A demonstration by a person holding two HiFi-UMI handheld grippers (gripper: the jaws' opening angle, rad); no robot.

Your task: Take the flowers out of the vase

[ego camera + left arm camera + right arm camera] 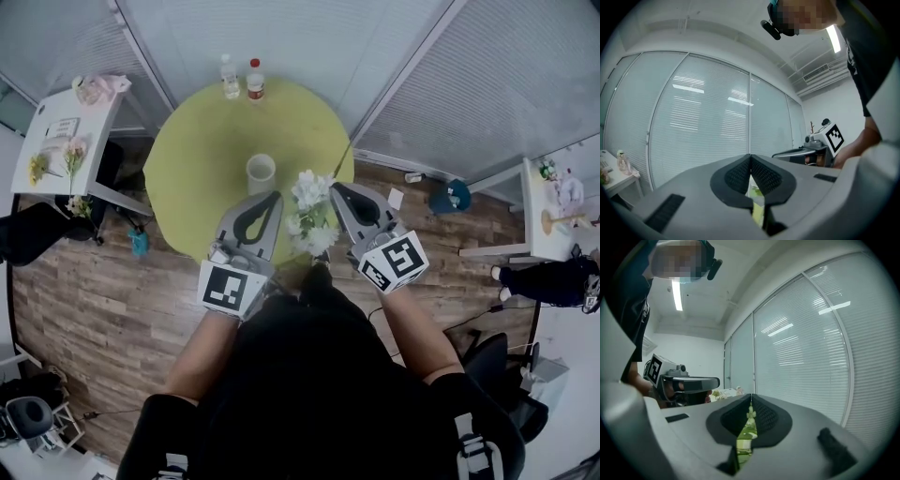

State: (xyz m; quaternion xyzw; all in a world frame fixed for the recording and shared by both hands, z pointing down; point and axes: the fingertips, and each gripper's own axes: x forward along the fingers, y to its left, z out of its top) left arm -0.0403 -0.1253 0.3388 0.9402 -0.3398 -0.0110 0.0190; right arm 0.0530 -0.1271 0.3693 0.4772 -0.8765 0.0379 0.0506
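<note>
A white vase (261,173) stands upright near the middle of the round green table (197,159), and I see nothing in it. A bunch of white flowers (309,214) lies near the table's front edge, between my two grippers and held by neither. My left gripper (273,195) (750,155) is just left of the flowers, its jaws shut with nothing between them. To their right is my right gripper (335,187) (751,395), also shut and empty. Each gripper view shows the other gripper off to its side, level with it.
Two small bottles (230,80) (254,82) stand at the table's far edge. A white side table (56,141) with flowers is at the left, another (548,211) at the right. Glass walls with blinds close off the back. The floor is wood.
</note>
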